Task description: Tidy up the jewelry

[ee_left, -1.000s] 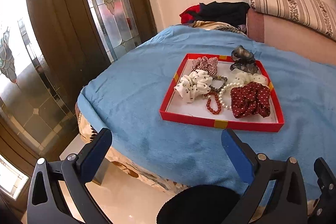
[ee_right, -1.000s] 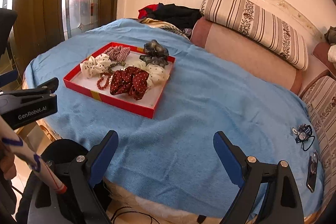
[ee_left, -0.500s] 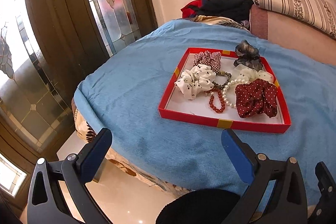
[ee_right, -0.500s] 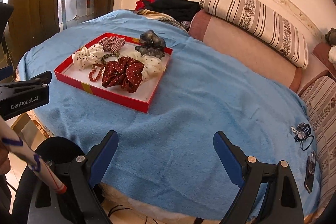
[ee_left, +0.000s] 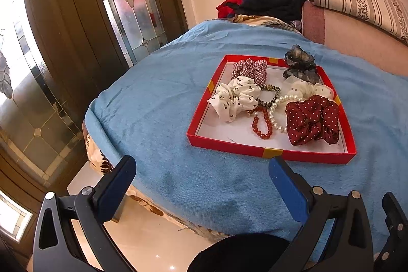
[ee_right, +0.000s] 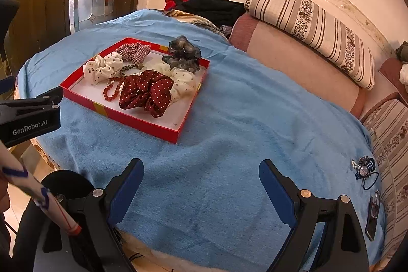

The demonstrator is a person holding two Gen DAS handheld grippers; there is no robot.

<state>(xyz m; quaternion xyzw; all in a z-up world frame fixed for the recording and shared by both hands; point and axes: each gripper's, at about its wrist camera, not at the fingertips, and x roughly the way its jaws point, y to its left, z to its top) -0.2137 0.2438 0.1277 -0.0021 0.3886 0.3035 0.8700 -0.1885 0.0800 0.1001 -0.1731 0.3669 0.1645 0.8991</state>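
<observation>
A shallow red tray (ee_left: 255, 148) (ee_right: 142, 122) lies on the blue blanket. In it are a dark red dotted scrunchie (ee_left: 312, 119) (ee_right: 146, 92), a white spotted scrunchie (ee_left: 234, 97) (ee_right: 103, 68), a checked scrunchie (ee_left: 250, 69), a cream scrunchie (ee_right: 182, 79), a grey scrunchie (ee_left: 301, 64) (ee_right: 183, 54) on the far rim, a red bead bracelet (ee_left: 261, 122) (ee_right: 111, 89) and a pearl strand (ee_left: 276, 107). My left gripper (ee_left: 200, 176) is open and empty, short of the tray's near edge. My right gripper (ee_right: 200, 176) is open and empty over bare blanket, right of the tray.
The blue blanket (ee_right: 242, 124) covers a bed; its near edge drops to a pale floor (ee_left: 142, 231). A dark hair tie with a charm (ee_right: 364, 171) and a phone-like object (ee_right: 372, 216) lie at far right. Striped bolster (ee_right: 313, 24) and dark clothes (ee_left: 270, 4) behind; glass door (ee_left: 63, 29) left.
Both grippers have moved closer to the bed, so the tray looms larger and nearer. Both stay open and empty. Nothing in the tray has shifted.
</observation>
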